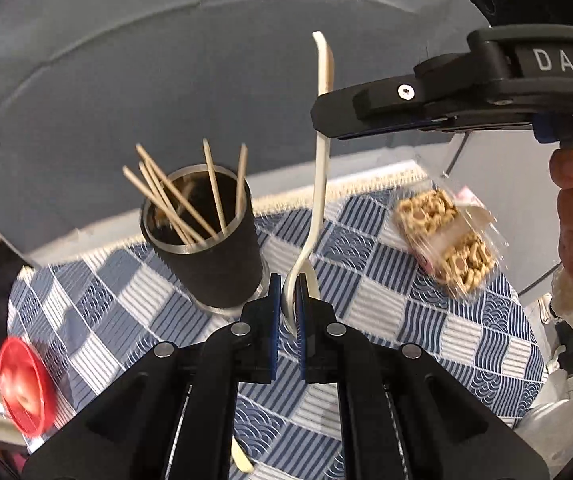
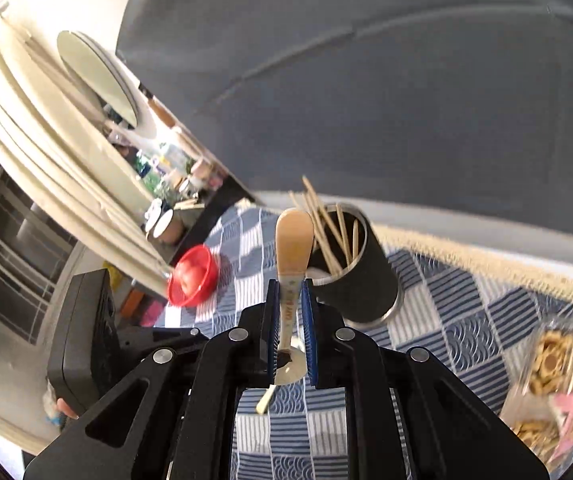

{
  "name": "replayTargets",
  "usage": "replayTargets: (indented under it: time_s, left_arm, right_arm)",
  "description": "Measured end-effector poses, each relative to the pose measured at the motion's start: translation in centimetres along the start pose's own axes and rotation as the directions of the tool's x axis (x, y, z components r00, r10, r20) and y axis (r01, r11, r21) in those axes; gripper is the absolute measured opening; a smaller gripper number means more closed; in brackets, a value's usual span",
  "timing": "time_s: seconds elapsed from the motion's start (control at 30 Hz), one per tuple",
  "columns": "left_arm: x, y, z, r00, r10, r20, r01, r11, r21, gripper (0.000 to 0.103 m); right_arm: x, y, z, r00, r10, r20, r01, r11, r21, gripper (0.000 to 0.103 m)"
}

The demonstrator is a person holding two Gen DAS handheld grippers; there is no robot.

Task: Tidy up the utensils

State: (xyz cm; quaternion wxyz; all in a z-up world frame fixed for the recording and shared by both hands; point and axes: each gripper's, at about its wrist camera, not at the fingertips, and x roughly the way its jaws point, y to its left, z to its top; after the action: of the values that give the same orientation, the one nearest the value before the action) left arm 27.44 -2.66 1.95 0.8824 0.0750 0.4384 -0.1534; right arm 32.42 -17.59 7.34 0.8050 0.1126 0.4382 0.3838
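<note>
Snack packet (image 1: 448, 240) and red bowl (image 1: 22, 388) nearby.

A home living space: a checked tablecloth (image 1: 426, 312), a grey sofa (image 2: 406, 100) behind, cluttered shelves (image 2: 166, 172) (bottles, jars).

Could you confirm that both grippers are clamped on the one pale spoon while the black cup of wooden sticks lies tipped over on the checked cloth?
Not quite: the cup stands upright on the cloth, sticks inside, as the left wrist view shows. Both the left gripper and right gripper do clamp the spoon.
</note>
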Motion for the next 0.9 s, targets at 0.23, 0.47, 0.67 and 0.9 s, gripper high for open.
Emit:
replayTargets:
  time_s: [0.23, 0.47, 0.67, 0.9]
  left_arm:
    - [0.4, 1.9, 2.9, 1.000, -0.007, 0.027, 0.005, 0.999, 0.050, 0.008]
    - [2.3, 4.2, 5.4, 1.000, -0.019, 0.020, 0.018, 0.998, 0.067, 0.007]
    - [3.8, 6.2, 6.2, 1.000, 0.000, 0.019, -0.001, 0.999, 0.047, 0.011]
    - [2.9, 7.8, 4.1, 0.995, 0.017, 0.094, -0.016, 1.000, -0.019, 0.089]
  right_arm:
    - [-0.3, 0.8, 2.8, 0.999, -0.016, 0.045, 0.018, 0.999, -0.028, 0.010]
    - [0.7, 1.2, 4.6, 0.997, -0.040, 0.071, 0.044, 0.997, -0.056, 0.011]
    - [2.6, 0.7, 5.5, 0.997, -0.039, 0.071, 0.044, 0.997, -0.067, 0.011]
    - [3.5, -0.3, 5.3, 0.996, -0.020, 0.087, 0.024, 0.999, -0.044, 0.069]
